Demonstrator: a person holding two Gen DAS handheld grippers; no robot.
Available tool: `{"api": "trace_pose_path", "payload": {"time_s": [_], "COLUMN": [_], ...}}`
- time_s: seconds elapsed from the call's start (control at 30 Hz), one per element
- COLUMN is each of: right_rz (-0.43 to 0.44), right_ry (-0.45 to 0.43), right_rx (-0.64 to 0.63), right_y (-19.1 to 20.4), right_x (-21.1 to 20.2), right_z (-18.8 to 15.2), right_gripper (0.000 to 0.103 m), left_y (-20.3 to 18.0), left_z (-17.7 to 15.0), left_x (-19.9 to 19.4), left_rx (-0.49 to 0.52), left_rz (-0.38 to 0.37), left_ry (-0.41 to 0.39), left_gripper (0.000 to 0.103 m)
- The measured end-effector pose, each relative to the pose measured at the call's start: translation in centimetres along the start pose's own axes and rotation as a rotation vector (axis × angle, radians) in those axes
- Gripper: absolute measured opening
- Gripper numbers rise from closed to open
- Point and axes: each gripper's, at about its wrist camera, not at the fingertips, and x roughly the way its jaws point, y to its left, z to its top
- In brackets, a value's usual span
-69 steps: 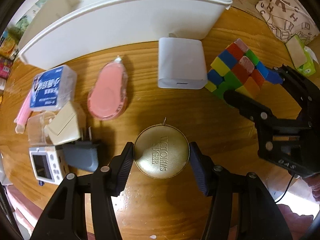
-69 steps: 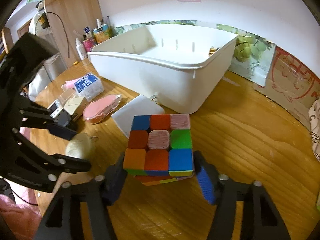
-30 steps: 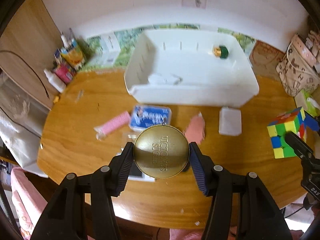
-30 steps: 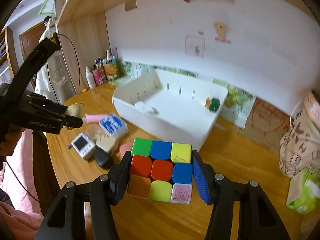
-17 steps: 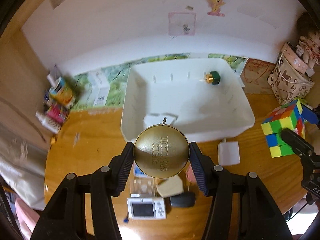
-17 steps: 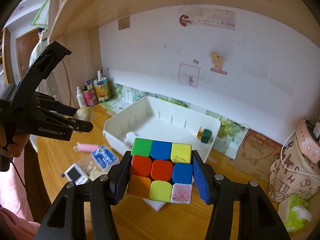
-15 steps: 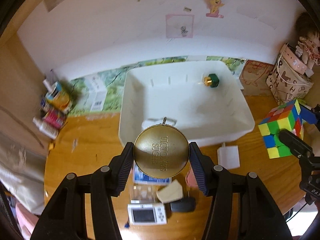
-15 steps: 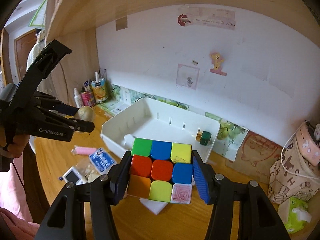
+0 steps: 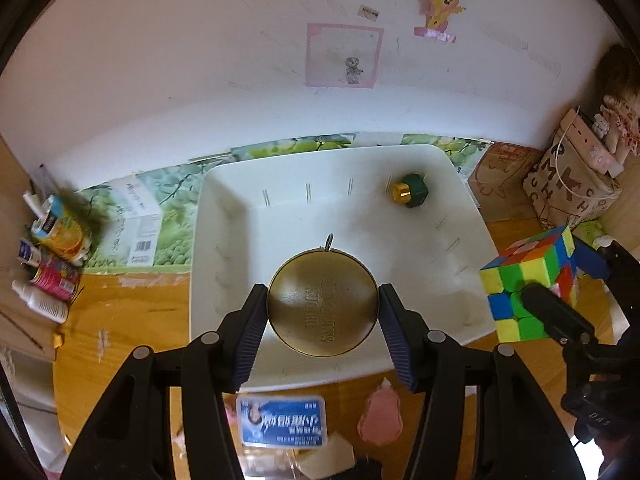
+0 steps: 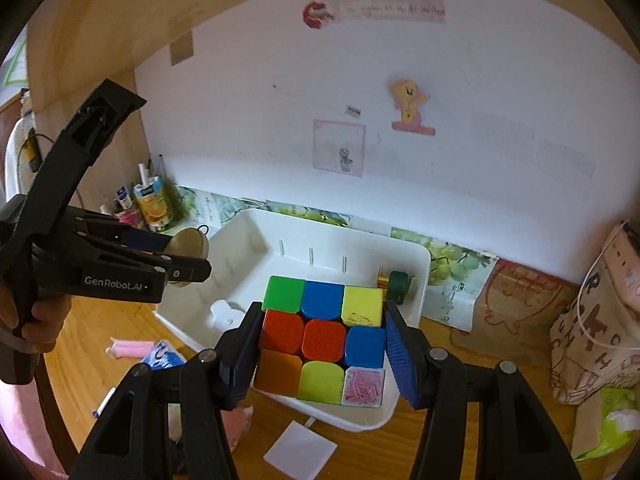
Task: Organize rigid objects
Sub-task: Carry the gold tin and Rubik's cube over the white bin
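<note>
Gold tin (image 9: pixel 322 307) pinched in left claw (image 9: pixel 322 330); cube (image 10: pixel 323 335) in right claw (image 10: pixel 323 354).

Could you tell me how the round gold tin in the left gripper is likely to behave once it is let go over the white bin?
The round gold tin looks rigid metal, so it will probably keep its shape. The left gripper holds it only at its curved rim, so it could slip or pivot. Dropped on edge into the white bin, it may roll; flat, it should settle.
</note>
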Motion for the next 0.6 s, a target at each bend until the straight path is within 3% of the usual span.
{"api": "trace_pose_path", "payload": {"time_s": [0.17, 0.6], "right_rz": [-0.004, -0.033], "right_ry": [0.026, 0.074], "right_rx": [0.02, 0.064], "right_y": [-0.3, -1.5], "right_x": [1.9, 3.4], "right_z": [-0.3, -1.0], "right_gripper": [0.058, 0.058], "left_y": [0.1, -0.8], "left_z": [0.8, 1.3], "left_x": [2.2, 3.8], "left_rx": [-0.016, 0.005], "left_rz": [-0.029, -0.012], "left_ry": [0.033, 0.06], "left_gripper": [0.059, 0.06]}}
